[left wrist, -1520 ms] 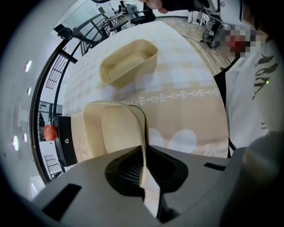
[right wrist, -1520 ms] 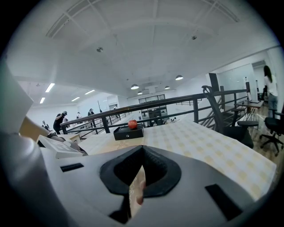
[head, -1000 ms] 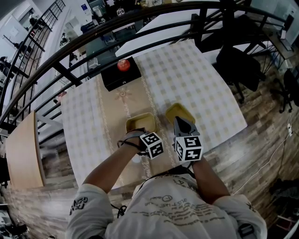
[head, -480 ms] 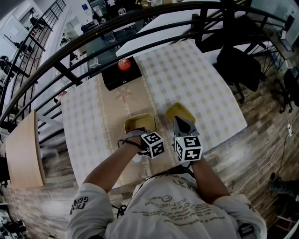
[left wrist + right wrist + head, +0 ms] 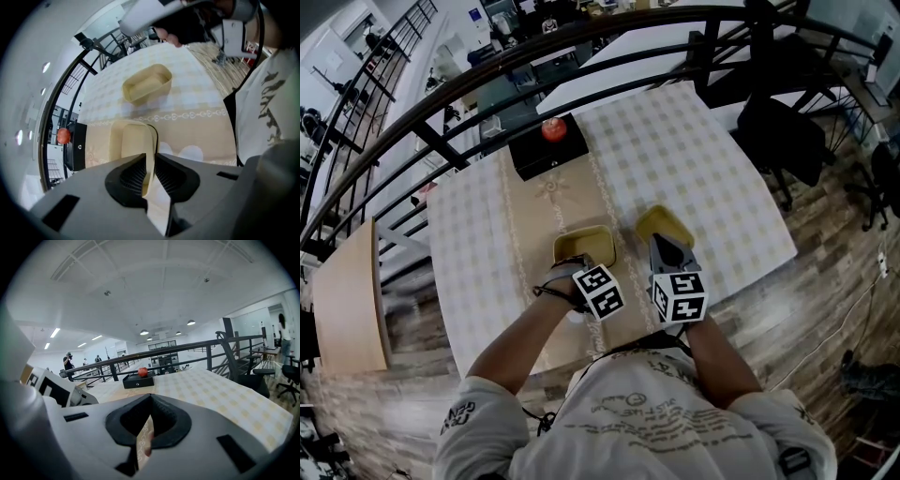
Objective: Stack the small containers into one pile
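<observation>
The left tool (image 5: 150,157) is clamped on the near wall of the left container (image 5: 583,247), a small pale yellow tub with an open top: one ribbed pad sits inside the wall and the other outside it. This tub lies over the beige runner (image 5: 546,202) that crosses the middle of the desk (image 5: 712,159); whether its base touches the cloth cannot be told. The right container (image 5: 664,225), the same kind of tub, stands on the checked cloth just beside the first, apart from it and tilted a little in plan. The right tool (image 5: 660,244) hangs just short of that tub with its jaw tips pressed together and nothing between them. At the far end of the runner stands a black box (image 5: 546,150) with a red ball (image 5: 553,129) on top.
</observation>
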The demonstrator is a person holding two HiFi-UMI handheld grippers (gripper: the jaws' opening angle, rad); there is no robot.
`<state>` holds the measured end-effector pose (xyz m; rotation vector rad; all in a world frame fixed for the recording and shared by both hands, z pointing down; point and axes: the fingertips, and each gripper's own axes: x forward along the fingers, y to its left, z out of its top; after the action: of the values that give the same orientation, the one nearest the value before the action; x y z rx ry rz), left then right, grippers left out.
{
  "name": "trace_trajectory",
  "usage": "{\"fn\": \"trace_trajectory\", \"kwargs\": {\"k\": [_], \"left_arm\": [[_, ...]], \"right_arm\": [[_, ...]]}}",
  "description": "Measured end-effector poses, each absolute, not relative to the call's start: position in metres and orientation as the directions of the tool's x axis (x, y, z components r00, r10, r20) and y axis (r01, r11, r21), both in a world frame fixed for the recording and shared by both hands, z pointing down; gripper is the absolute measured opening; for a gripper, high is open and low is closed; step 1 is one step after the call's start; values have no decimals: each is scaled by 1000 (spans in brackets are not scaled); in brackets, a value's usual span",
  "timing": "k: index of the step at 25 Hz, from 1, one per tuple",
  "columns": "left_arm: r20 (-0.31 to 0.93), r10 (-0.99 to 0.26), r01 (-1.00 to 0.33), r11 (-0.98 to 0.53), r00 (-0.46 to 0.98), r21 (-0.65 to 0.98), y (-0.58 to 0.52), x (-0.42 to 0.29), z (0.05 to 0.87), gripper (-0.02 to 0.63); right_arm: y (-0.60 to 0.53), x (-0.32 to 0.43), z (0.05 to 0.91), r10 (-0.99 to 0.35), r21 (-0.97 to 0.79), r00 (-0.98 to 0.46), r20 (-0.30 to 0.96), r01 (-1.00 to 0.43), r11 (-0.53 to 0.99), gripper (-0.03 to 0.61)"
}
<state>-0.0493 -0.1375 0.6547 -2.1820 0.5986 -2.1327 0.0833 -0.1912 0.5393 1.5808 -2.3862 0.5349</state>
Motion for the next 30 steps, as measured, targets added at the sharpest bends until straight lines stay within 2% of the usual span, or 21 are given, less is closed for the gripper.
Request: {"fn": "trace_trajectory", "kwargs": {"k": [7, 13, 17, 20, 23, 30], "left_arm": [[877, -414, -507, -826, 246, -247, -136, -46, 612, 40], [666, -643, -734, -646, 378, -207, -151, -51, 564, 8], [503, -752, -834, -542, 426, -105, -157, -51, 528, 8], [445, -785, -863, -503, 432, -49, -155, -50, 508, 8], [432, -770, -837, -544, 470, -58, -154, -35, 509, 8], [485, -673, -737, -671, 559, -82, -165, 19, 531, 8]], "right_arm": [[-184, 73, 533, -836, -160, -404, 372, -915, 371, -6], [-175, 62, 520, -845, -145, -414, 339, -910, 388, -6], [-168, 54, 511, -851, -125, -417, 319, -909, 398, -6], [-163, 50, 508, -853, -113, -414, 317, -910, 400, -6], [-157, 52, 506, -861, -99, -400, 314, -916, 389, -6], [-147, 89, 505, -900, -84, -310, 307, -951, 299, -6]]}}
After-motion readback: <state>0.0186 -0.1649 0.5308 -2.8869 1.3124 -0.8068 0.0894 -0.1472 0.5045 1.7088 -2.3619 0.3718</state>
